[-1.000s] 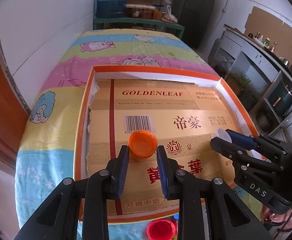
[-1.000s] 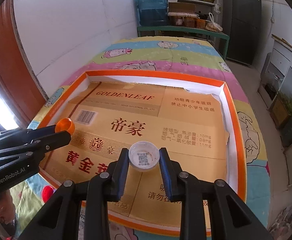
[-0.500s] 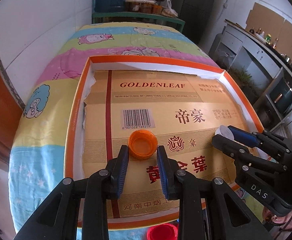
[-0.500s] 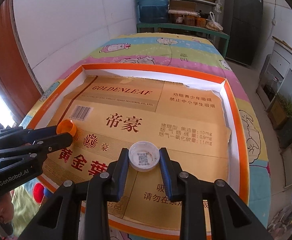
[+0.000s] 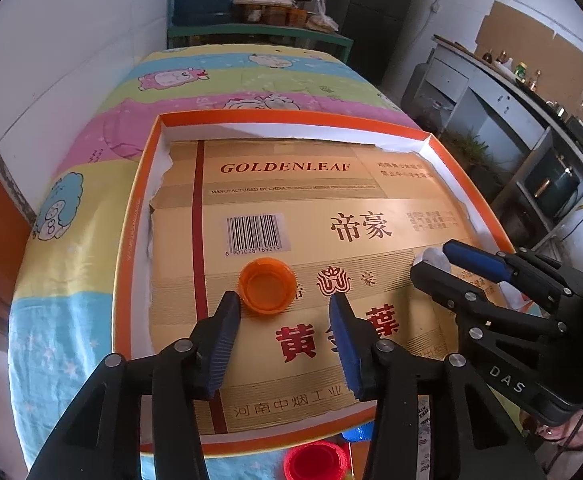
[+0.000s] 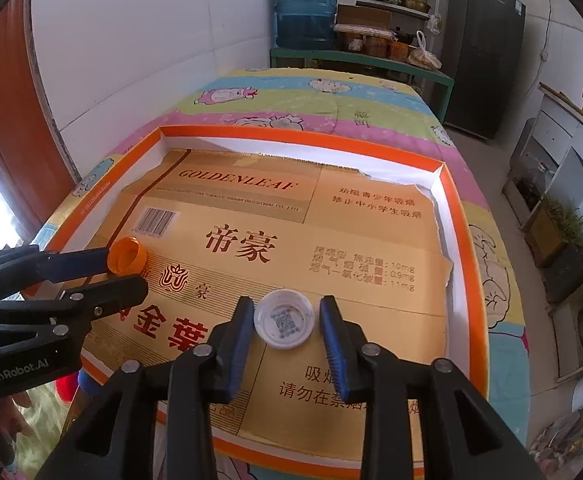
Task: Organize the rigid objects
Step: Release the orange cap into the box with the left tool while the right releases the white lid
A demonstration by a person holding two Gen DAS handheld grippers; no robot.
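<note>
A table [image 5: 71, 264] draped in a pastel striped cartoon cloth [image 6: 331, 100] carries a shallow orange-rimmed tray [image 5: 131, 248]. Just beyond the tray's near edge, a red cap [image 5: 317, 460] lies on the cloth.

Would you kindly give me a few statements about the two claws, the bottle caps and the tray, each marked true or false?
1. The left claw is open, with the orange cap lying loose on the tray. True.
2. The right claw is clamped on a blue cap. False: it is open around a white cap.
3. Both caps lie with their hollow side up. True.
4. The red cap lies inside the tray. False: it lies outside, by the near rim.
</note>
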